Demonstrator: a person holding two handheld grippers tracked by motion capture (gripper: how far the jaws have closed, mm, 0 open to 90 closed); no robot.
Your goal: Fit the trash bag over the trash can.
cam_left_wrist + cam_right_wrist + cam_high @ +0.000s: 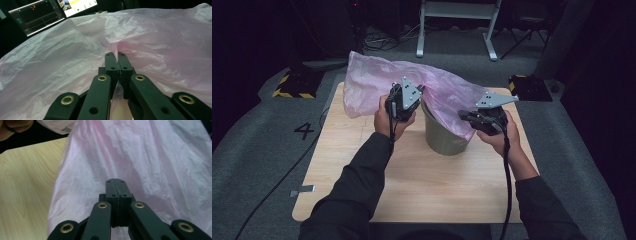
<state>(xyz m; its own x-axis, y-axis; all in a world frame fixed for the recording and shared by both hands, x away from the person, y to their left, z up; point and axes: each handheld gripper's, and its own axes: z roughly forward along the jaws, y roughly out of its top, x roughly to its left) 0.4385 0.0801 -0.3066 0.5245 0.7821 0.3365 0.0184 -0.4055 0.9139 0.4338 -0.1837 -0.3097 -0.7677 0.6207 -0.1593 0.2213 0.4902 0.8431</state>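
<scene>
Only one mark could be read — a "4" (304,131) on the grey floor left of the table (362,175). Over the bucket (446,140), the pink bag (377,82) lay draped. The left gripper (118,54) had its jaws pressed together on a fold of it; the right gripper (116,181) — jaws likewise together — pinched the film at the bucket's right side.

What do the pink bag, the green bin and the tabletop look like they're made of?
Bag: thin plastic film, it seems; translucent, crinkled, slightly glossy, bunching where the left claw pinches it.
Bin: probably matte moulded plastic; smooth, uniform olive wall, though painted metal can't be ruled out.
Tabletop: light wood or wood-look laminate, with visible grain.
</scene>
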